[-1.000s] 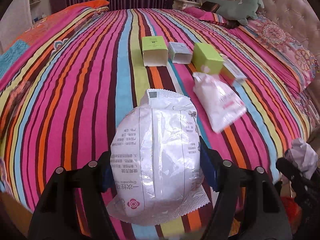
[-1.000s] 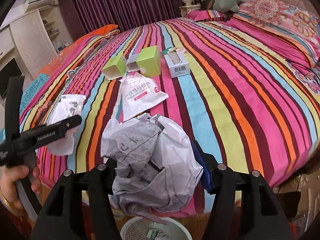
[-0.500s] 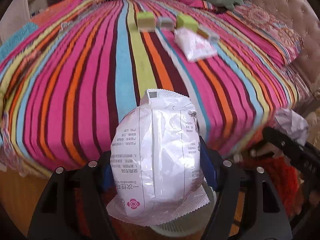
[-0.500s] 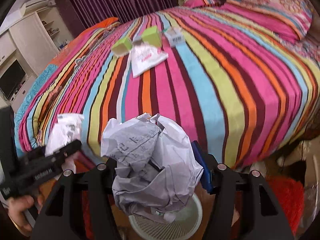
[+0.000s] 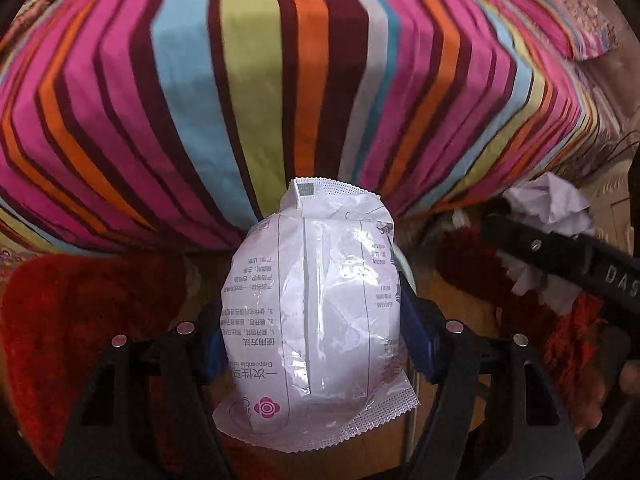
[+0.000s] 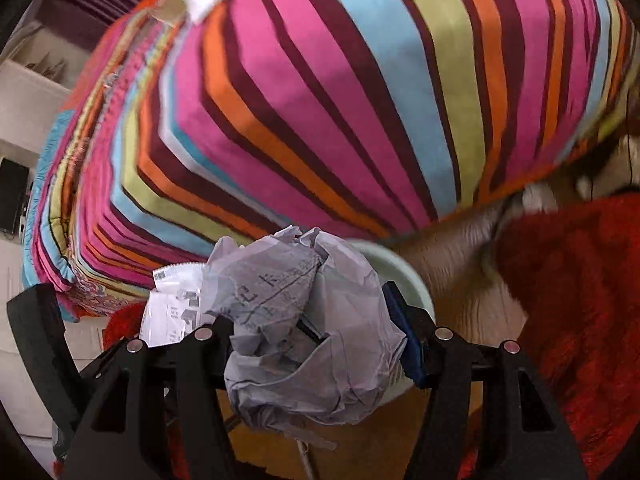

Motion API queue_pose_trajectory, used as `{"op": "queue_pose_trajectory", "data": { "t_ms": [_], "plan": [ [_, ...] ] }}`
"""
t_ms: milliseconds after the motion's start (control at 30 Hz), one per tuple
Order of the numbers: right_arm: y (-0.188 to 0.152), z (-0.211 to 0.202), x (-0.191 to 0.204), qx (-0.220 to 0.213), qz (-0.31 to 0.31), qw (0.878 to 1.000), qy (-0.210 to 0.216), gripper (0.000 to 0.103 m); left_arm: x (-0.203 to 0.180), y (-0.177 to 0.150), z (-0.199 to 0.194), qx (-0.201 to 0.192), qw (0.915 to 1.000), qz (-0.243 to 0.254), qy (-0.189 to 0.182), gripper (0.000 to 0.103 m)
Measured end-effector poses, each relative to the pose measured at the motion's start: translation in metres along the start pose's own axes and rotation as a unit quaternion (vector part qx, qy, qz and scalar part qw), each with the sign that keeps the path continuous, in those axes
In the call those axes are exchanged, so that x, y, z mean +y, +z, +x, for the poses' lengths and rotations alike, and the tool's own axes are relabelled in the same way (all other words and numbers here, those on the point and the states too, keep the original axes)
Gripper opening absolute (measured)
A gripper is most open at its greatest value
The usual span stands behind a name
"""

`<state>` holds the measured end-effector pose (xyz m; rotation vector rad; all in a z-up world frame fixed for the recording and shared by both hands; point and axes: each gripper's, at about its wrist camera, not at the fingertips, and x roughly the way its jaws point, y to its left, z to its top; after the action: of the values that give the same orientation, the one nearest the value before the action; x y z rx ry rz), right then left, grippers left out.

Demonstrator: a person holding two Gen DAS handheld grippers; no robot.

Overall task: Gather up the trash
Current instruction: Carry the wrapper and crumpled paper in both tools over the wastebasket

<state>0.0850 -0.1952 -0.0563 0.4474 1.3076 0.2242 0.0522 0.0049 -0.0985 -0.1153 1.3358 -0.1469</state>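
The left claw (image 5: 314, 340) pinches a white plastic packet (image 5: 312, 308); the right claw (image 6: 316, 344) pinches a crumpled paper ball (image 6: 304, 320) above a pale bin (image 6: 404, 280), beside the striped bed (image 6: 340, 100).

White plastic packet (image 5: 312, 312) with printed text and a pink flower logo, puffed, upright, pinched between the left jaws. Crumpled grey-white paper ball (image 6: 304, 328) wedged between the right jaws. Pale bin rim (image 6: 404, 276) just behind that ball.

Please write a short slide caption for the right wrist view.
Right gripper holds crumpled paper above pale bin beside striped bed.
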Motion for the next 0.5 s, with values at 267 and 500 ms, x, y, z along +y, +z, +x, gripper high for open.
{"op": "queue_pose_trajectory", "data": {
  "t_ms": [267, 500],
  "plan": [
    [-0.015, 0.040, -0.011, 0.085, 0.027, 0.996, -0.006, 0.057, -0.003, -0.006, 0.051, 0.100, 0.9950, -0.004, 0.004, 0.069],
    [-0.020, 0.079, -0.028, 0.146, 0.065, 0.987, -0.021, 0.057, -0.010, -0.010, 0.089, 0.162, 0.9867, -0.005, 0.011, 0.069]
  ]
}}
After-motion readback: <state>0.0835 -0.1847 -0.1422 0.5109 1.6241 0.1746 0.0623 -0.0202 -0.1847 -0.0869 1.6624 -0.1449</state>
